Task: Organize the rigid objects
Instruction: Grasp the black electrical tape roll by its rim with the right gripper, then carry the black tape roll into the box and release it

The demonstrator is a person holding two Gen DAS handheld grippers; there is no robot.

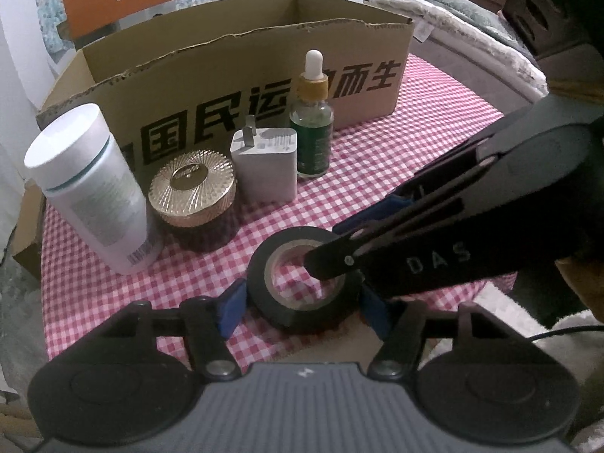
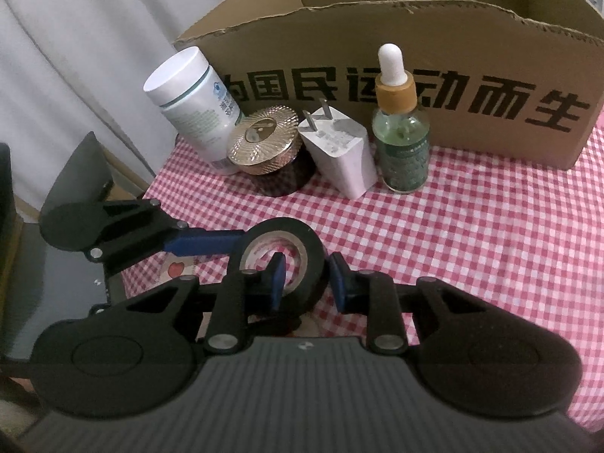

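Observation:
A black tape roll (image 1: 264, 264) lies flat on the red-checked tablecloth (image 1: 415, 143). My left gripper (image 1: 302, 311) straddles it from the near side, open, with its blue pads just beside the roll's outer edges. My right gripper (image 1: 328, 249) comes in from the right. In the right wrist view the right gripper (image 2: 307, 281) is shut on the tape roll (image 2: 311, 239), one pad inside the hole and one outside the wall. One blue finger (image 2: 204, 243) of the left gripper reaches the roll from the left.
A white bottle (image 1: 90, 185), a gold-lidded jar (image 1: 192, 192), a white charger plug (image 1: 268, 166) and a green dropper bottle (image 1: 313, 128) stand in a row before an open cardboard box (image 1: 264, 75). Folded blankets (image 1: 472, 26) lie beyond the table's right edge.

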